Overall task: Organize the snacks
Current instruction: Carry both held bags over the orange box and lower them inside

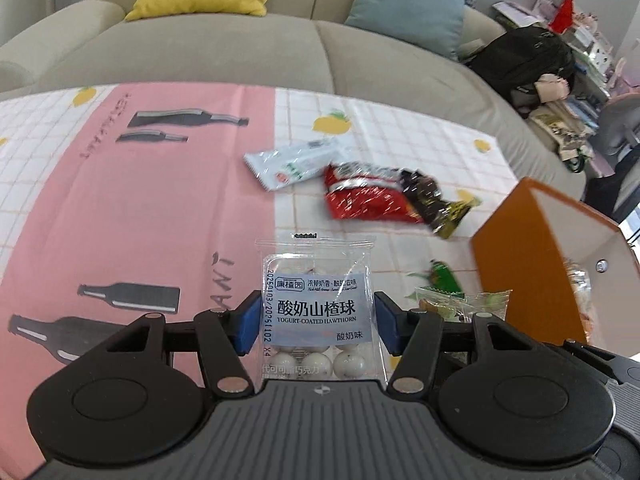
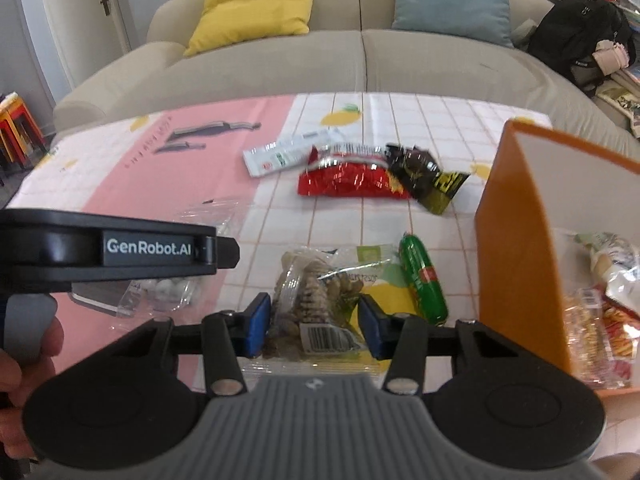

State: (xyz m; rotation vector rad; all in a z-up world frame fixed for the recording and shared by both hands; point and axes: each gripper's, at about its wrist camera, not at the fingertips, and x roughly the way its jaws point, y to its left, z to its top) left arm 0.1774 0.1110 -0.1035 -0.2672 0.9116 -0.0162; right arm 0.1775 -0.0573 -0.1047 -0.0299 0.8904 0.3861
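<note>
My left gripper is shut on a clear packet of yogurt-coated hawthorn balls, its blue pads pressing the packet's two side edges, and holds it just above the tablecloth. My right gripper is shut on a clear packet of nuts and cookies, also raised off the table. An orange box stands at the right with several snack packets inside. In the right wrist view the left gripper's body shows at the left, with the hawthorn packet under it.
On the pink and white tablecloth lie a white packet, a red packet, a black and yellow packet and a green sausage. A beige sofa with cushions runs behind the table. A black backpack sits at the far right.
</note>
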